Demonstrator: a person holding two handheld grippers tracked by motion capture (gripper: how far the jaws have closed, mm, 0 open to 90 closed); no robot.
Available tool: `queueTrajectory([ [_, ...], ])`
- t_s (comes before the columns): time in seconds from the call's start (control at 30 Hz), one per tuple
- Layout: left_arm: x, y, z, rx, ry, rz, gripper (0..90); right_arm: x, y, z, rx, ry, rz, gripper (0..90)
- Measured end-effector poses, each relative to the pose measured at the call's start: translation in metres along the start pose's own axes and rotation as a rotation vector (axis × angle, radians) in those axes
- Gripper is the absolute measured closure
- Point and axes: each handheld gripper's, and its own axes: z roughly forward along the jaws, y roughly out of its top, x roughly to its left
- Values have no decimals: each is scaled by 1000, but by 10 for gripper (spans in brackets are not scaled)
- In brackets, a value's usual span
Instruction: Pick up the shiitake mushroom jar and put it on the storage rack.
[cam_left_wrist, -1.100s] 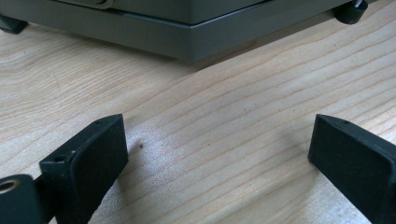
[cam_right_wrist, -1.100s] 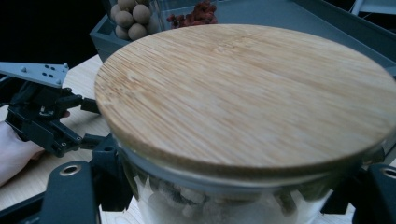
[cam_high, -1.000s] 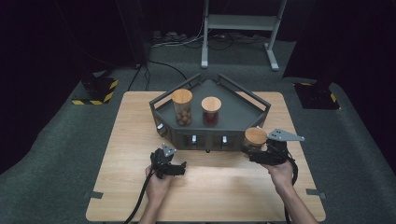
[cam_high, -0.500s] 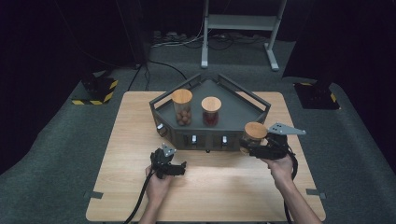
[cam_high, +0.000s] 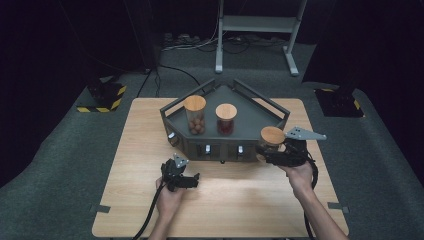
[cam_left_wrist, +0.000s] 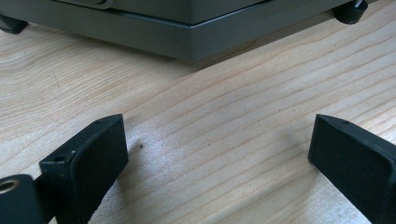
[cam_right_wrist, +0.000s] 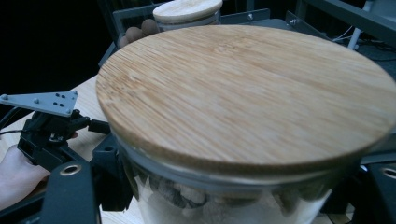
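Jar (cam_right_wrist: 243, 121) shifted slightly left, clamped in right gripper (cam_high: 280, 156): glass, round bamboo lid; left gripper (cam_high: 181, 181) apart.

jar lid (cam_high: 272, 135): light bamboo grain | tray (cam_high: 260, 111): dark grey | table (cam_high: 250, 200): pale wood | gripper (cam_left_wrist: 215, 154): black

Two wooden-lidded jars, one of brown balls (cam_high: 195, 116) and one of dark red contents (cam_high: 226, 119), stand in a grey tray (cam_high: 272, 116) beyond the jaws. The tray rests on a wooden desk (cam_high: 140, 130), grey carpet (cam_high: 60, 165) around it.

Wooden-lidded jar (cam_right_wrist: 243, 107) (close up) between tongs (cam_right_wrist: 224, 196)
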Motion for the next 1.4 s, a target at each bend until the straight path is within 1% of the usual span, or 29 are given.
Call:
queueTrajectory([
  [0.27, 0, 0, 0, 0, 0, 0, 46, -4, 7, 3, 0, -9, 6, 252],
  [0.4, 0, 0, 0, 0, 0, 0, 46, -5, 11, 5, -6, -18, -1, 252],
  [0.63, 0, 0, 0, 1, 0, 0, 46, -8, 16, 9, -6, -28, 8, 252],
  [0.73, 0, 0, 0, 0, 0, 0, 46, -9, 19, 11, -7, -26, 19, 252],
  [0.97, 0, 0, 0, 0, 0, 0, 46, -9, 24, 14, -7, -35, 13, 252],
  [1.4, 0, 0, 0, 0, 0, 0, 46, -12, 31, 23, -11, -52, 17, 252],
])
